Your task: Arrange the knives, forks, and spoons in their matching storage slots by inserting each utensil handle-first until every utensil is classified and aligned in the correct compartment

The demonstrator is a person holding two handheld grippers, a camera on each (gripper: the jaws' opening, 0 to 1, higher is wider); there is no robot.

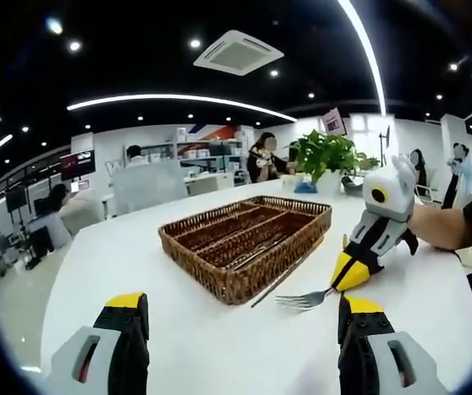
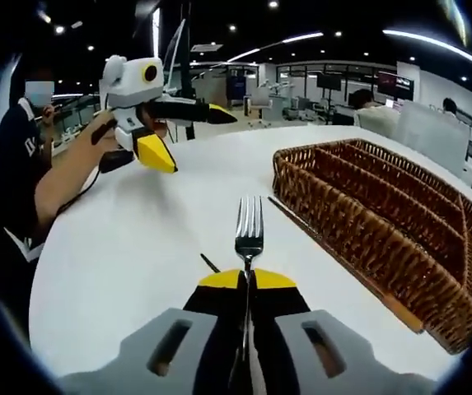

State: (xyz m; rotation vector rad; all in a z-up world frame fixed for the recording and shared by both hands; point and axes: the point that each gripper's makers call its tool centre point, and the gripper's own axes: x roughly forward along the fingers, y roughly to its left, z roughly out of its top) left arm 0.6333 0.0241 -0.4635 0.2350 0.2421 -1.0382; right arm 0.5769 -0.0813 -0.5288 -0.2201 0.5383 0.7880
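Fork (image 2: 249,229) clamped by its handle in the right gripper (image 2: 247,284), tines forward above the white table (image 2: 137,247) just beside the wicker tray (image 2: 367,206), whose slots already hold some cutlery; next, it likely needs turning handle-first toward its slot, while the left gripper (image 1: 240,317) hangs open.

One fork (image 2: 249,226), one wicker tray (image 1: 219,267) with four long slots, possibly two or three utensils (image 1: 256,251) lying inside, too blurred to count surely. Two grippers: left (image 1: 240,317), right (image 2: 248,280). One potted plant (image 1: 326,156).
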